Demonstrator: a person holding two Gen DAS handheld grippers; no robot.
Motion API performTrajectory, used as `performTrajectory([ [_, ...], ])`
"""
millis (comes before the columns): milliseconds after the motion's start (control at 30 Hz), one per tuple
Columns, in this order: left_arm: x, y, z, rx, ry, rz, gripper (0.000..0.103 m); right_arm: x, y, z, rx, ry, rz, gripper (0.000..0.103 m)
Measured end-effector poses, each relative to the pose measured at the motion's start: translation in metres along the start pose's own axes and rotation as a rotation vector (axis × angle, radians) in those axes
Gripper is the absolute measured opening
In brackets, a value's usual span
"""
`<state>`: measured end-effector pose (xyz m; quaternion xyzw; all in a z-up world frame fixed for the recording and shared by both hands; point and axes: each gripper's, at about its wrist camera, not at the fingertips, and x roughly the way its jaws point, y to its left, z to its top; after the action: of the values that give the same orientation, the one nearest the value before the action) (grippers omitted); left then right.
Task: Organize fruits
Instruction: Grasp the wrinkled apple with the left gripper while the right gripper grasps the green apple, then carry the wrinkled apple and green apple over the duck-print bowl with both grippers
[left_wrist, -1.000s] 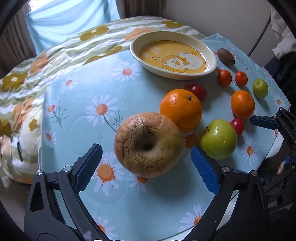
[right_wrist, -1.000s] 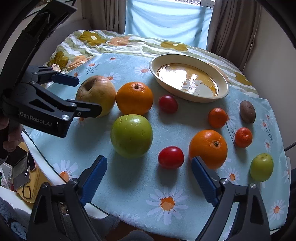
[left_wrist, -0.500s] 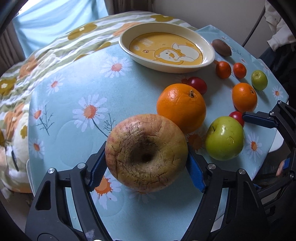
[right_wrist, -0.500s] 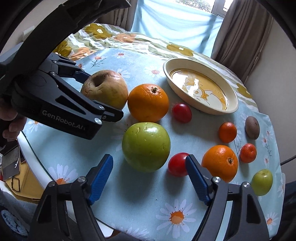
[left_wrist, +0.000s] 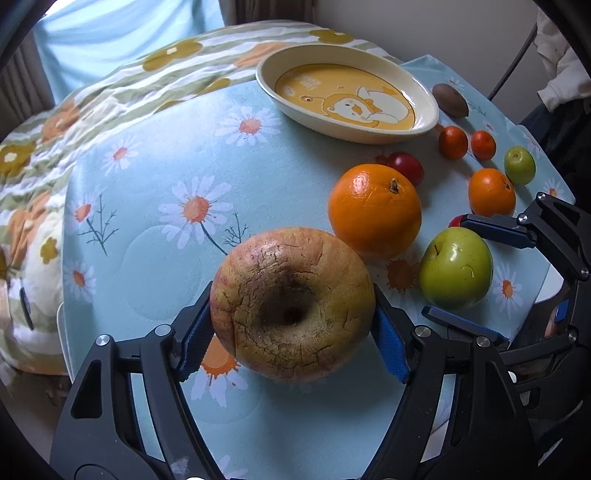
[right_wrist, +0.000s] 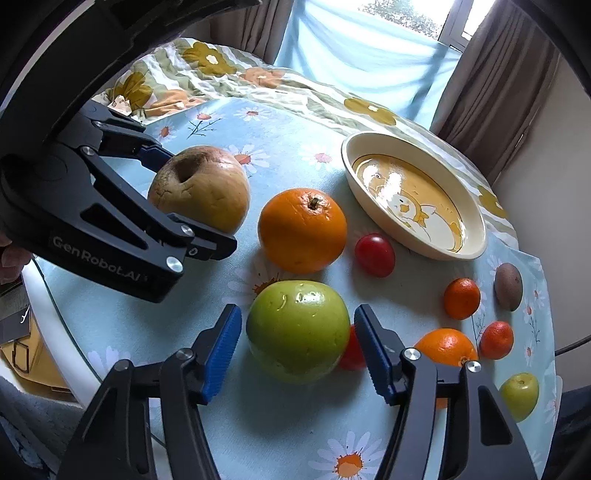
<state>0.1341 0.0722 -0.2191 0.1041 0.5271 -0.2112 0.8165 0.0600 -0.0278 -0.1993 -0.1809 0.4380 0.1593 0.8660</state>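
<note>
My left gripper (left_wrist: 291, 334) is shut on a big wrinkled yellow-brown apple (left_wrist: 291, 304), which also shows in the right wrist view (right_wrist: 201, 186), held just above the daisy tablecloth. My right gripper (right_wrist: 297, 341) stands around a large green apple (right_wrist: 297, 330), its blue pads close to both sides with small gaps left. A large orange (right_wrist: 303, 229) lies just beyond. The cream oval dish (right_wrist: 472, 218) with a cartoon print stands at the far right and holds nothing.
Two red fruits (right_wrist: 375, 254), a smaller orange (right_wrist: 445, 347), two mandarins (right_wrist: 461, 297), a brown kiwi (right_wrist: 509, 286) and a small green apple (right_wrist: 519, 395) lie scattered to the right. The table's near edge runs on the left (right_wrist: 48, 306).
My left gripper closed on the wrinkled apple and lifted it slightly. My right gripper moved in around the green apple and narrowed its jaws.
</note>
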Motion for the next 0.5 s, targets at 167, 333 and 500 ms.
performTrajectory([
  [167,-0.002,0.003,-0.004,-0.015,0.002,0.007,0.081,0.001,0.001,-0.001,-0.016,0.001,-0.007,0.052],
  [333,-0.006,0.005,-0.006,-0.03,-0.003,0.012,0.081,0.0,0.002,0.0,0.004,0.007,0.004,0.052],
  [500,-0.014,0.009,-0.007,-0.043,-0.016,0.013,0.081,-0.004,0.001,0.0,0.023,0.009,0.01,0.052],
])
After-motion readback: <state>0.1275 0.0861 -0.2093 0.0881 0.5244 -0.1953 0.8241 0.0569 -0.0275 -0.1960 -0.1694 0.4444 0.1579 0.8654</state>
